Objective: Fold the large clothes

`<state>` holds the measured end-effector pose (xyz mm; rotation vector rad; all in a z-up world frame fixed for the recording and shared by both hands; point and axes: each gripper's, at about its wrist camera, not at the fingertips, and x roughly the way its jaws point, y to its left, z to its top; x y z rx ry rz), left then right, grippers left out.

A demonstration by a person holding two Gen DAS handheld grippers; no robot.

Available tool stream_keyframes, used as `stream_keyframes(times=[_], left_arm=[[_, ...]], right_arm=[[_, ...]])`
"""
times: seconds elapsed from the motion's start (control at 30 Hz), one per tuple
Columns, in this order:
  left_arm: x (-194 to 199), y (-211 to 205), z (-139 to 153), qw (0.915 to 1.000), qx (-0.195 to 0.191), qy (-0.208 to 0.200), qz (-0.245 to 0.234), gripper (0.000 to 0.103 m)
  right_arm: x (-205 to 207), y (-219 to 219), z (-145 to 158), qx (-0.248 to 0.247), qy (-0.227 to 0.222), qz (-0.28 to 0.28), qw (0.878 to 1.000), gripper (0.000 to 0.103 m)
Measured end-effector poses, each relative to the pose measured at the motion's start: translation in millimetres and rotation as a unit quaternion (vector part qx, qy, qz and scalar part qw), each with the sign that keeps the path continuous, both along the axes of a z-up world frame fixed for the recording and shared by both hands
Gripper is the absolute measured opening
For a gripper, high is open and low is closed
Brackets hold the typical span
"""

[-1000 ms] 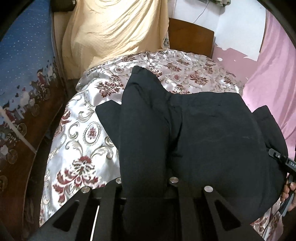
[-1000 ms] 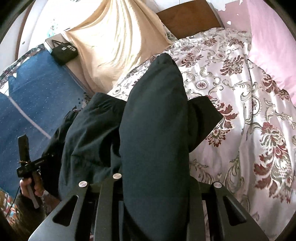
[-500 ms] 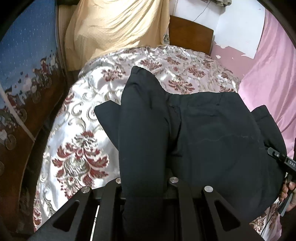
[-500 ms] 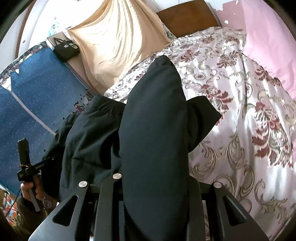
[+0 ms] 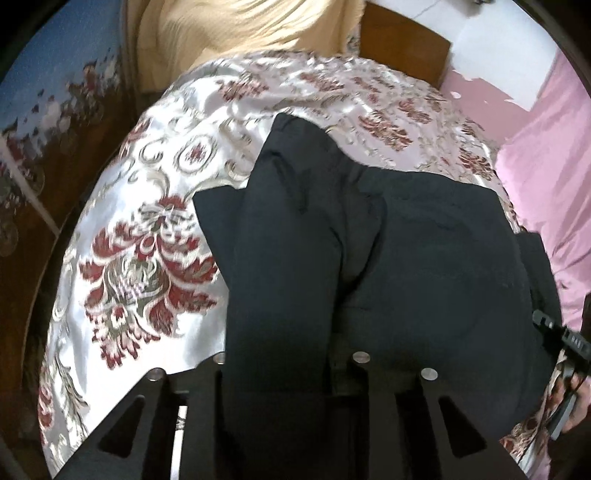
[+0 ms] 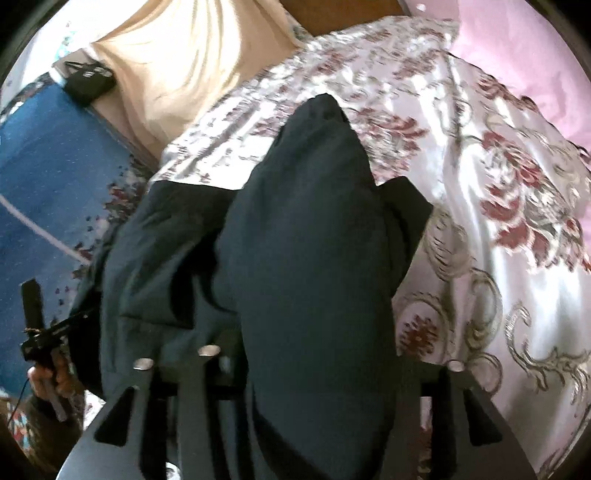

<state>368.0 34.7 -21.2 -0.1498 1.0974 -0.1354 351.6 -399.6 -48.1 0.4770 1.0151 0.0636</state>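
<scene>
A large black garment (image 5: 424,258) hangs between my two grippers above a bed with a white satin cover printed with red flowers (image 5: 140,240). My left gripper (image 5: 280,387) is shut on one edge of the black garment, which drapes over its fingers and hides the tips. My right gripper (image 6: 314,387) is shut on the other edge of the same garment (image 6: 306,258), which also covers its fingers. A lower fold of the cloth (image 5: 214,210) lies on the bed cover (image 6: 498,258). The other gripper's handle (image 5: 565,343) shows at the right edge of the left wrist view.
A cream curtain (image 5: 229,29) hangs behind the bed beside a brown wooden headboard (image 5: 402,48). A pink sheet (image 5: 546,177) lies along the right side. A blue patterned cloth (image 6: 48,177) is at the left, with a black box (image 6: 86,79) above it.
Both grippers have moved forward and down over the bed with the garment; the bed cover looks nearer and the view is blurred by motion. Both grips are unchanged.
</scene>
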Motion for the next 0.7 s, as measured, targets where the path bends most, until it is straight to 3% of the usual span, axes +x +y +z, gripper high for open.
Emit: stream_keyframes(times=[0.03, 0.1, 0.13, 0.17, 0.2, 0.37, 0.47, 0.7], left_arm=[[0, 1, -2, 1.0, 0.0, 0.001, 0.007, 0.033], [-2, 4, -5, 0.9998, 0.008, 0.002, 0.02, 0.046], [-3, 6, -6, 0.9996, 0.013, 0.002, 0.025, 0.053], [-4, 6, -6, 0.9995, 0.013, 0.0, 0.028, 0.069], [-8, 7, -4, 0.9993, 0.012, -0.012, 0.034, 0.078], [-17, 9, 12, 0.9973, 0.027, -0.047, 0.049, 0.088], [-24, 4, 22, 0.9967, 0.027, -0.062, 0.044, 0.088], [-52, -18, 49, 0.9924, 0.033, -0.118, 0.011, 0.094]], right_arm=[[-1, 0, -3, -0.008, 0.006, -0.005, 1.0, 0.066], [-3, 0, -4, -0.019, 0.007, -0.012, 1.0, 0.073], [-4, 2, -3, -0.027, 0.005, -0.013, 1.0, 0.081], [-4, 3, -1, -0.034, 0.004, -0.014, 0.999, 0.086], [-6, 4, 1, -0.045, 0.003, -0.015, 0.999, 0.092], [-12, 6, 12, -0.074, -0.006, -0.02, 0.997, 0.094], [-21, 6, 22, -0.082, -0.022, -0.032, 0.996, 0.094], [-51, 25, 54, -0.132, -0.097, -0.039, 0.986, 0.095]])
